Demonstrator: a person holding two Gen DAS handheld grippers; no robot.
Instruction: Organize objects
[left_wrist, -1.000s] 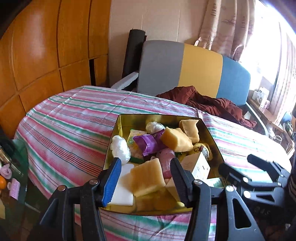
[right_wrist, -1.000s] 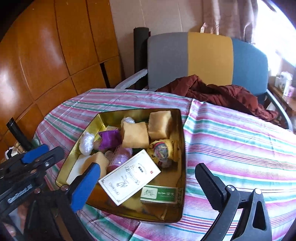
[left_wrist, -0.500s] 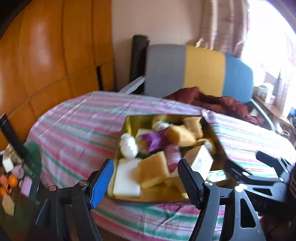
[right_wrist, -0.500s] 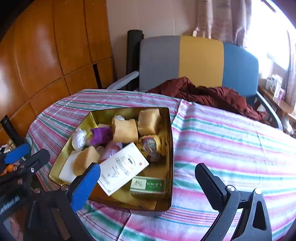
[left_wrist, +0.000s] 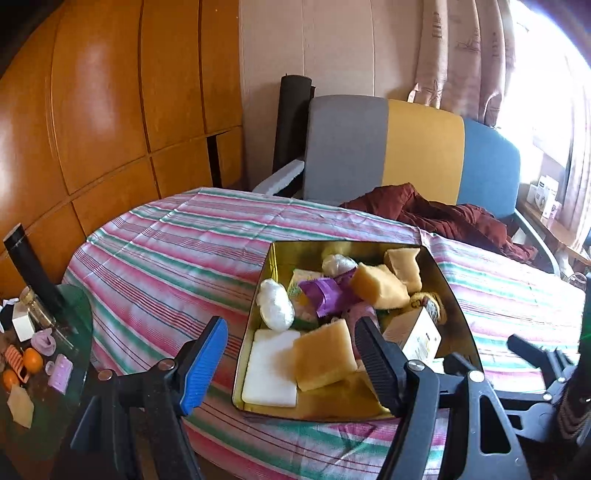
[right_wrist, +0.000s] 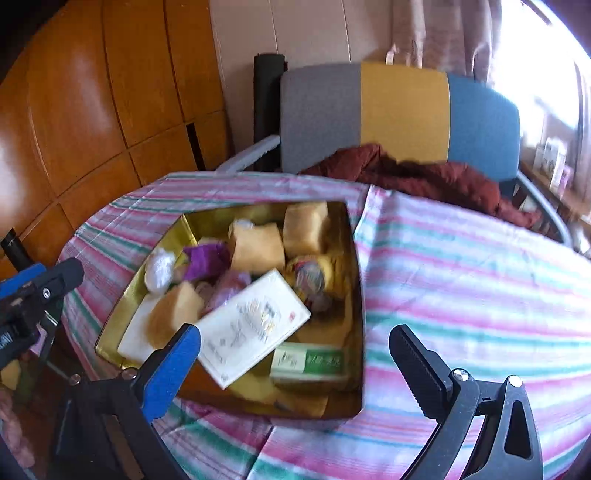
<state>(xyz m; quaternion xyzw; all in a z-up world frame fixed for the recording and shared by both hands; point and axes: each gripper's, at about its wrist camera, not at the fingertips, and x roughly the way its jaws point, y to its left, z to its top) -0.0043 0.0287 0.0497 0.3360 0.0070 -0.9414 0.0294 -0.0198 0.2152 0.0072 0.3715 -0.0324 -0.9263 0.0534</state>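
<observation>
An open gold tin sits on the striped tablecloth, full of items: yellow sponges, a white pad, a purple wrapper, a white wrapped ball and a white box. My left gripper hovers at the tin's near edge. Its jaws stand wide and are closing slightly, with nothing pressed between the pads. My right gripper is open over the tin's near side, above the white box and a green box. This view is blurred.
A chair with a grey, yellow and blue back stands behind the table, with a maroon cloth draped on it. At the left is a glass side table with small items and a black cylinder. Wooden panels line the left wall.
My left gripper's jaws have widened from either side of the near yellow sponge and drawn back; the sponge lies in the tin. The right gripper has stayed open.
</observation>
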